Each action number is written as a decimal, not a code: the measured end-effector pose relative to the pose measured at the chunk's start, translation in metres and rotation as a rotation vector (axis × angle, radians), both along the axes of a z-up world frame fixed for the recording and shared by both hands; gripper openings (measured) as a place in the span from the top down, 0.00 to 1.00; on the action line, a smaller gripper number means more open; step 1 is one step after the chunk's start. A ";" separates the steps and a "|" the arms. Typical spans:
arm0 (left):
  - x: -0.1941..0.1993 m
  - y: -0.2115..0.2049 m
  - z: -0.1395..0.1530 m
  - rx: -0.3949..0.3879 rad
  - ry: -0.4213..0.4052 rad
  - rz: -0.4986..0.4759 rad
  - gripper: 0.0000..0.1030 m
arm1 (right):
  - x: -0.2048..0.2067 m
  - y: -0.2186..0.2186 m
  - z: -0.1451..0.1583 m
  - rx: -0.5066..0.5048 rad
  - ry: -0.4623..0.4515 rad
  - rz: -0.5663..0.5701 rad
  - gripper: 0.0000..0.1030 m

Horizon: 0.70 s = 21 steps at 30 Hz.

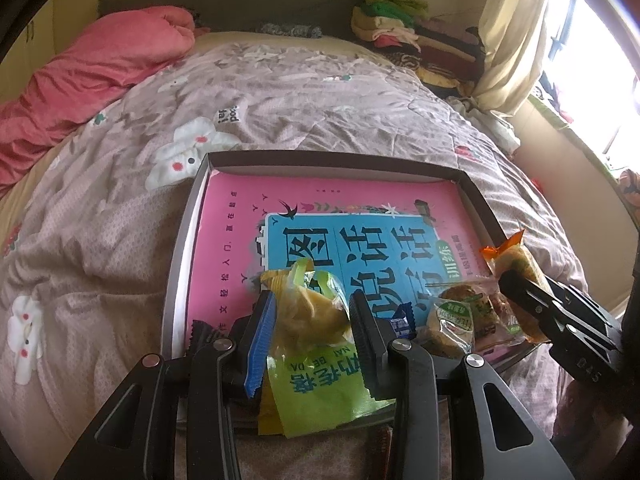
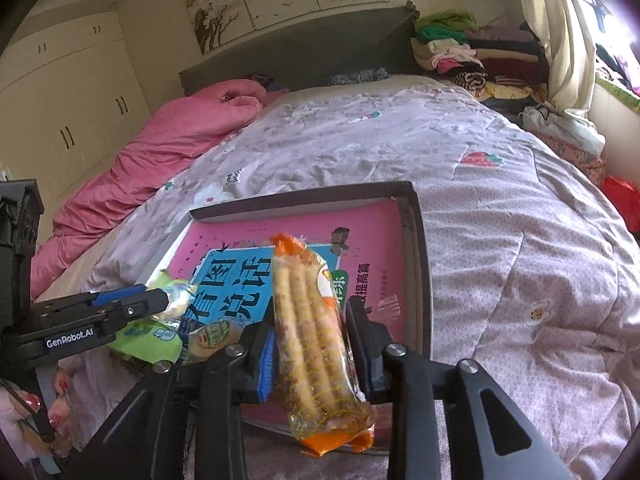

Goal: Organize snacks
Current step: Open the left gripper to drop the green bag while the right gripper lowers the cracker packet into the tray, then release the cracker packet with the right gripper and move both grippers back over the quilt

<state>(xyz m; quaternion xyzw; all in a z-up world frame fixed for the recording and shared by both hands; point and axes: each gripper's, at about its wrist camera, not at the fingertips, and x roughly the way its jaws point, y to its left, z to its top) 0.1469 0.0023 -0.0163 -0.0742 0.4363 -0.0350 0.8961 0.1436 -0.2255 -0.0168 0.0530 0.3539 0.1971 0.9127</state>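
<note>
A quilted bed [image 1: 304, 92] is carrying a shallow tray [image 1: 182, 240] lined with a pink book [image 1: 240, 216]. Over the tray's near edge, the right gripper [image 2: 310, 336] is clamping an orange pack [image 2: 316, 332], long axis pointing toward the far edge. Beside it the left gripper [image 1: 310, 320] is pinching a green pack [image 1: 316, 344] lengthwise. Wrapped cakes [image 1: 460, 316] are lying at the near right corner; the far half is lying open.

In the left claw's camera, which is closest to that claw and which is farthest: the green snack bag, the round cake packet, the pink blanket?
1. Green snack bag: gripped inside the left claw.
2. Round cake packet: just right of the claw, in the tray.
3. Pink blanket: far back on the left of the bed.
</note>
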 end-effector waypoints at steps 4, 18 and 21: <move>-0.001 0.001 0.002 -0.004 -0.001 -0.001 0.62 | -0.006 0.001 0.006 -0.004 -0.024 0.013 0.64; -0.018 0.004 0.026 -0.051 -0.036 -0.013 0.47 | -0.019 -0.006 0.024 0.028 -0.078 0.028 0.60; -0.024 0.004 0.032 -0.070 -0.043 -0.022 0.41 | -0.024 -0.011 0.029 0.044 -0.092 0.029 0.56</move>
